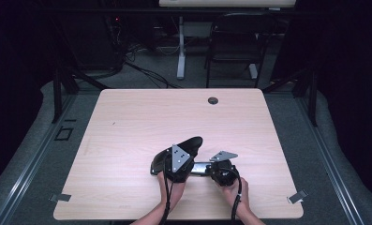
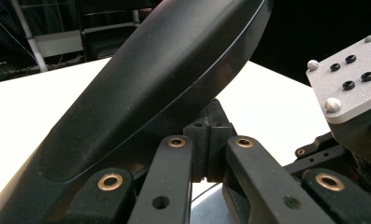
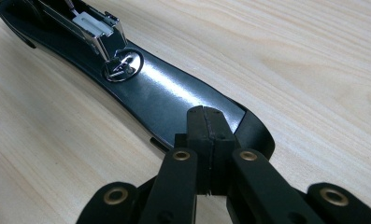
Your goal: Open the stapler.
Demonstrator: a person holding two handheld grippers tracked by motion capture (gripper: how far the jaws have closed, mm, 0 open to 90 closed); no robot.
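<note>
The stapler (image 1: 181, 157) lies opened on the table (image 1: 127, 122), between the two grippers. The left gripper (image 2: 206, 140) has its jaws pressed together under the raised black top arm (image 2: 164, 70), which slants up and away just above them. The right gripper (image 3: 210, 135) is also pressed together, its tips resting on the near end of the flat base (image 3: 164, 98); the shiny anvil (image 3: 122, 65) sits farther ahead.
</note>
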